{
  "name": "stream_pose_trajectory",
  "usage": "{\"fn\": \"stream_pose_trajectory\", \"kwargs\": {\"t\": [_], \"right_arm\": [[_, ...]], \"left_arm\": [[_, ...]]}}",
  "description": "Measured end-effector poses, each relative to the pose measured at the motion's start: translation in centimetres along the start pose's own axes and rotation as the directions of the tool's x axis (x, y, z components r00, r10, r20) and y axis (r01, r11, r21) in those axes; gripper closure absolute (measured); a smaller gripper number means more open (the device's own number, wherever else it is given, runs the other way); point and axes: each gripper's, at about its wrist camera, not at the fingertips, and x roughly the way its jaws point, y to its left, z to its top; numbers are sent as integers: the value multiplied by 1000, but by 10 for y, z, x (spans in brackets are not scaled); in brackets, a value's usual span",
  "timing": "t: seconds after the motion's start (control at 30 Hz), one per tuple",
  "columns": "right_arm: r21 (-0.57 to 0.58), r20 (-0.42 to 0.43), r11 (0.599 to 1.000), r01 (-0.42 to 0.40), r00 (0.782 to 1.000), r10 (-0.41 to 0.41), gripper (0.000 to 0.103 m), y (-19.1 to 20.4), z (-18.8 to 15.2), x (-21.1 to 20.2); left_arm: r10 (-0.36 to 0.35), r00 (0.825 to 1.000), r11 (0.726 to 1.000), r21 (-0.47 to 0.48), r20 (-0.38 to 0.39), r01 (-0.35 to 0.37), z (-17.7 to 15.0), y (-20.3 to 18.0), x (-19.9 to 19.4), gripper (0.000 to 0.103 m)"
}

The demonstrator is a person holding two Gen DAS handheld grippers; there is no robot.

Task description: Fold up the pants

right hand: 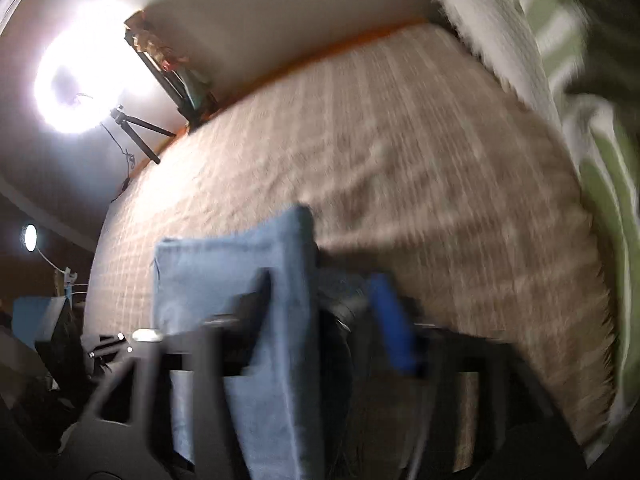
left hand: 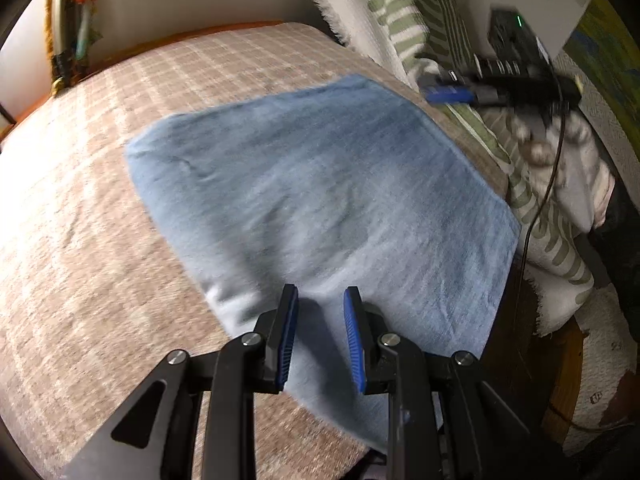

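Light blue pants (left hand: 320,200) lie folded into a flat panel on a beige checked bedspread (left hand: 120,240). My left gripper (left hand: 321,289) hovers over their near edge, its blue pads a narrow gap apart, with only the flat cloth below showing through the gap. My right gripper (left hand: 446,86) appears blurred beyond the far right corner of the pants, above a striped blanket. The right wrist view is blurred. In it, a fold of the pants (right hand: 224,264) stands up against the left finger of the right gripper (right hand: 320,280), whose pads are wide apart and press on nothing.
A green and white striped blanket (left hand: 400,12) is piled along the right side of the bed, with a black cable (left hand: 548,184) hanging over it. A bright ring light on a tripod (right hand: 80,68) stands past the far left corner. The bed's orange edge (right hand: 360,40) meets the wall.
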Motion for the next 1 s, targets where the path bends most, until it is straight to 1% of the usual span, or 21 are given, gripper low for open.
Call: {"fn": "stream_pose_trajectory", "kwargs": {"t": [0.03,0.13,0.17,0.23,0.33,0.37,0.4,0.47,0.53,0.57,0.6,0.63,0.67,0.7,0.73,0.77,0.8,0.87,0.93,1.0], "right_arm": [[1,-7,1000,-12,1000,12,40,-4,-5,-1],[50,-69,994,-97,993,101,38,-19,-23,8],[61,-89,992,-111,989,117,35,-23,-29,13],[70,-112,988,-138,983,145,35,-26,-39,21],[85,-142,974,-211,965,222,33,-21,-47,36],[81,-150,973,-217,962,227,26,-19,-48,42],[61,-132,972,-228,963,234,17,-14,-48,43],[51,-127,968,-246,960,250,13,-9,-48,45],[47,-112,967,-249,961,253,13,-5,-47,46],[47,-116,963,-265,956,269,13,-2,-47,47],[41,-114,962,-271,955,274,17,3,-47,51],[28,-113,962,-272,955,274,18,8,-49,50],[19,-118,961,-275,954,275,24,14,-49,53],[8,-119,964,-267,956,266,27,18,-51,55],[-20,-117,971,-236,966,233,35,24,-53,53],[-54,-117,976,-212,972,205,41,29,-54,52],[-68,-117,977,-203,974,194,44,30,-55,53],[-78,-136,976,-203,972,191,44,26,-55,54],[-76,-143,975,-209,970,196,44,24,-54,56],[-95,-144,978,-186,975,171,41,25,-55,55]], "left_arm": [[1,1000,1000,-13,7,-1,0,4,-5,82],[-1,1000,996,-85,24,3,-1,26,-19,82],[-4,1000,994,-106,23,6,-1,31,-20,82],[-15,1000,984,-179,17,18,-1,48,-21,82],[-69,997,958,-278,22,73,0,66,-17,82],[-85,996,947,-308,25,88,1,72,-14,82],[-89,996,943,-320,25,92,1,75,-12,82],[-106,994,933,-343,16,105,3,79,-5,82],[-124,992,923,-366,9,119,5,82,2,82],[-128,992,919,-374,11,123,6,82,4,82],[-132,991,915,-383,15,128,6,83,7,81],[-136,991,910,-392,21,133,6,85,9,79],[-139,990,905,-402,30,140,7,88,12,74],[-141,989,900,-413,37,144,8,86,13,72],[-143,989,895,-421,41,147,8,86,16,72],[-137,990,898,-417,45,143,8,85,17,72],[-124,991,908,-399,44,131,9,83,17,72],[-93,995,932,-350,38,100,11,77,20,72],[-85,996,932,-349,39,93,15,73,25,72],[-94,995,927,-360,42,103,15,76,26,72]]}}
